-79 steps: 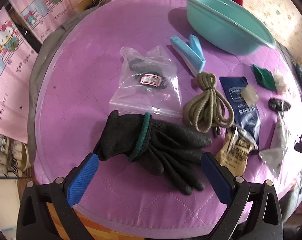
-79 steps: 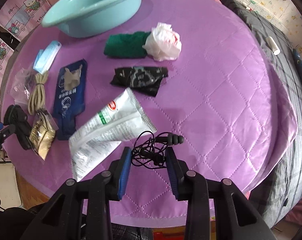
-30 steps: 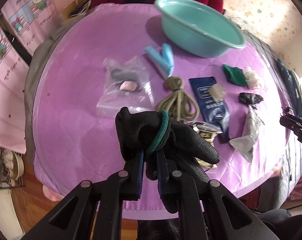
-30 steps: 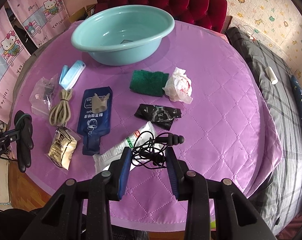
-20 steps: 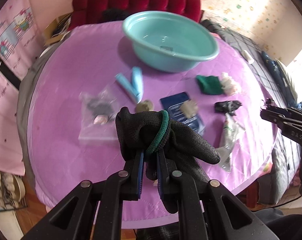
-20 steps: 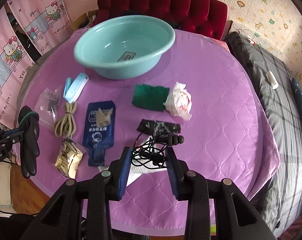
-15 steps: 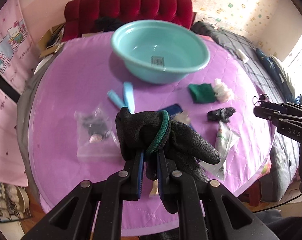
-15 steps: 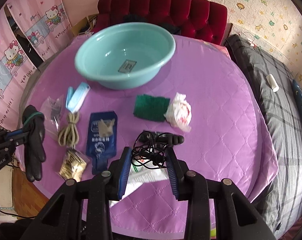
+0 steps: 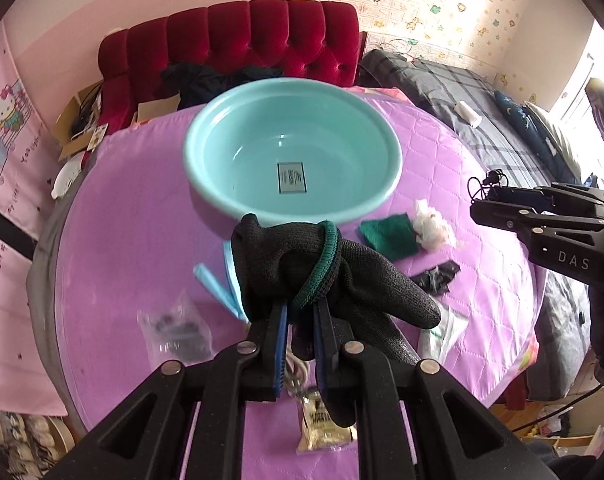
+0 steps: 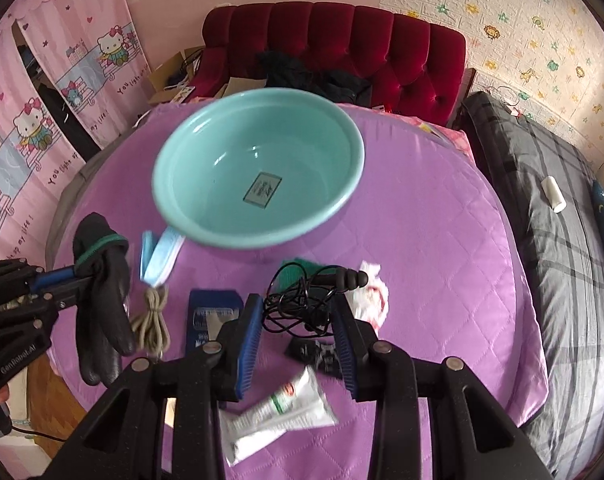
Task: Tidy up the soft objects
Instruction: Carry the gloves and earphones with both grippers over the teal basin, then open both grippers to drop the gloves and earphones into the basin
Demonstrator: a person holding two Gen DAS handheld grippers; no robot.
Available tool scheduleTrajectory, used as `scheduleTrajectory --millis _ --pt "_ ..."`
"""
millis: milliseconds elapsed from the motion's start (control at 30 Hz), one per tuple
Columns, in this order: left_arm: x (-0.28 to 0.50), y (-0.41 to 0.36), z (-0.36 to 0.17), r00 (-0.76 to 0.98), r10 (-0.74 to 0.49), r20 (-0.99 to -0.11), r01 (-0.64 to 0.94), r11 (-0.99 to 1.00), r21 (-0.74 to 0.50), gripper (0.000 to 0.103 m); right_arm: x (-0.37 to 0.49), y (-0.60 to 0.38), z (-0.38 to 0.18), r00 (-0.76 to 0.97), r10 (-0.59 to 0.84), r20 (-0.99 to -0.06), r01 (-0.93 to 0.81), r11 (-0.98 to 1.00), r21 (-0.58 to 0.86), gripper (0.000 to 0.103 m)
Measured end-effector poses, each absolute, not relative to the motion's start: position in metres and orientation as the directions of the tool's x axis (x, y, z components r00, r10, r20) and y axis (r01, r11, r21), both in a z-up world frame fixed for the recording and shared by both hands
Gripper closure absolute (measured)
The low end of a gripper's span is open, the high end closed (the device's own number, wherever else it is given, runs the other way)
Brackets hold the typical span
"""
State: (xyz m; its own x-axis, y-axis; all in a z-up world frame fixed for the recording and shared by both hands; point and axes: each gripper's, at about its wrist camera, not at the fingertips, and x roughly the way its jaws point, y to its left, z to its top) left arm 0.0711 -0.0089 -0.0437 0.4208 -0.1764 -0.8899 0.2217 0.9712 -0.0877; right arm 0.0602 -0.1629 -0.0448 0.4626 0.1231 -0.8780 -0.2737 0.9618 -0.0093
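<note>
Short of the teal basin (image 9: 385, 196), a black glove (image 9: 302, 264) is clamped in the left gripper (image 9: 300, 320) and tangled earphones (image 10: 302, 300) in the right gripper (image 10: 298, 320), whose dangling loops could be snagged or dropped outside the rim.

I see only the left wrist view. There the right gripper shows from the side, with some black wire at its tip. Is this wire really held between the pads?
Observer: Yes. In the right wrist view, the right gripper has the tangled black earphone wire clamped between its blue pads, above the purple cloth.
Operator: My black glove hides the table behind it. What lies there?
Observer: A dark blue pouch lies flat there, with a beige cord beside it.
Operator: And how does the glove hang?
Observer: The left gripper pinches it near the green cuff, and the glove's fingers hang straight down, touching nothing.
</note>
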Motion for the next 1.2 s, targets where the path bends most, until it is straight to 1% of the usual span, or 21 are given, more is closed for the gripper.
scheduleTrajectory --millis 433,733,1200 --pt "0.143 -0.021 -0.047 0.42 -0.198 -0.885 0.275 0.958 -0.084 0.091 0.139 -0.14 -0.039 0.475 0.165 -0.864 -0.295 0.955 0.021 0.066" --pt "0.191 -0.023 -0.057 0.413 -0.195 -0.889 0.277 0.958 -0.081 0.091 0.194 -0.133 -0.053 0.454 0.196 -0.869 -0.283 0.957 0.068 0.066" --pt "0.256 -0.03 -0.087 0.4 -0.183 -0.898 0.273 0.959 -0.074 0.091 0.262 -0.121 -0.087 0.432 0.195 -0.88 -0.264 0.961 0.084 0.066"
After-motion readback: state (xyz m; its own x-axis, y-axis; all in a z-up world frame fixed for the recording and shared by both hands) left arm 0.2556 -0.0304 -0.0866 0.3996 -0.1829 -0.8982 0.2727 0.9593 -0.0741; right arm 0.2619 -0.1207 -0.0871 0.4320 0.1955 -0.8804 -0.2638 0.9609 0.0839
